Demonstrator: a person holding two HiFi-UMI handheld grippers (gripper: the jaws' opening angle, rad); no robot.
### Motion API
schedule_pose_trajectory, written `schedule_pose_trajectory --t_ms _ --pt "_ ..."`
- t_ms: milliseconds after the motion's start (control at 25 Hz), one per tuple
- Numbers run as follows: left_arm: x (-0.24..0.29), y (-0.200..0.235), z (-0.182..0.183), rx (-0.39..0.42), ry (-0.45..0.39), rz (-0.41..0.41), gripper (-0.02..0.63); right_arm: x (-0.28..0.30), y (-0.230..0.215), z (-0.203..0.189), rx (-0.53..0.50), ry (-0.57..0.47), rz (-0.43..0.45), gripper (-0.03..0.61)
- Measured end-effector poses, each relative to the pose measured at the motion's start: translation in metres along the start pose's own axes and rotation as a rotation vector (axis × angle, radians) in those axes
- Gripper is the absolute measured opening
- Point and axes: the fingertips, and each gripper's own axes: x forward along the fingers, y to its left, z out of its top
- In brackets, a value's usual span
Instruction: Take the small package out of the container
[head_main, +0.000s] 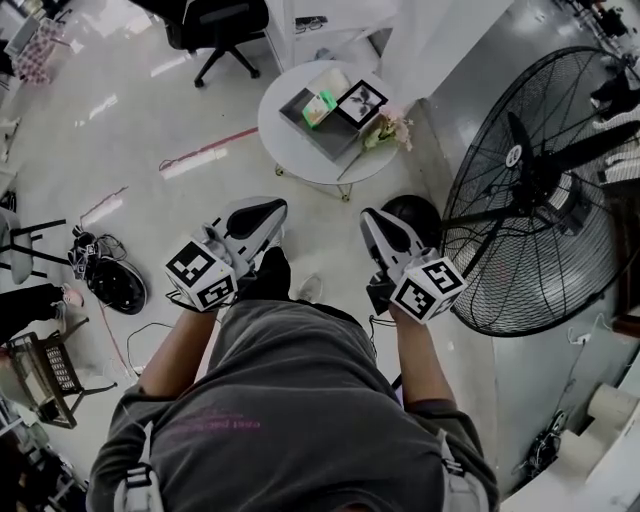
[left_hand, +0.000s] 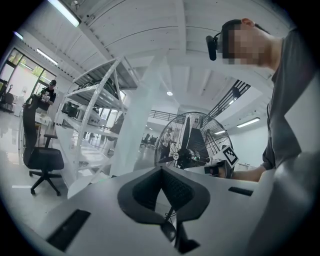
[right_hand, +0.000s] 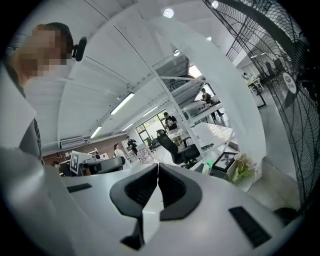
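Head view: the left gripper (head_main: 268, 210) and the right gripper (head_main: 373, 220) are held close to the person's body, well apart from the round table (head_main: 273, 140).
Small package (head_main: 320, 106): green, lying in the grey container (head_main: 330, 138) on that table, beside a picture frame (head_main: 361, 102).
Left gripper view: the jaws are squeezed together with nothing in them. A big fan (left_hand: 189, 144) stands ahead.
Right gripper view: the jaws are squeezed together and hold nothing. The small package is far ahead on the table.

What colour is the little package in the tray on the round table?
The package is bright green, best seen in the head view.

Fan (head_main: 540, 190) cut by right edge, container (head_main: 335, 138) contents too small to tell
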Motion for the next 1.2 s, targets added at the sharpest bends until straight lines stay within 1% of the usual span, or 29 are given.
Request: schedule_pose_trajectory --t_ms 320,640,800,960,1200 --pt "0.018 0.046 0.004 -0.015 0.008 -0.006 0.015 0.041 -0.019 0.007 0.008 0.016 -0.013 0.021" --pt "0.040 0.114 0.016 -0.038 0.032 -0.033 0.015 0.102 -0.040 0.021 0.026 0.027 -0.045 0.021" --pt "0.051 0.148 0.021 -0.042 0.036 -0.065 0.015 0.135 -0.048 0.029 0.036 0.038 -0.065 0.021" --pt "0.058 0.179 0.033 -0.069 0.047 -0.082 0.015 0.166 -0.052 0.040 0.044 0.051 -0.092 0.021" --pt "0.072 0.230 0.043 -0.079 0.058 -0.109 0.015 0.213 -0.067 0.052 0.053 0.060 -0.122 0.021"
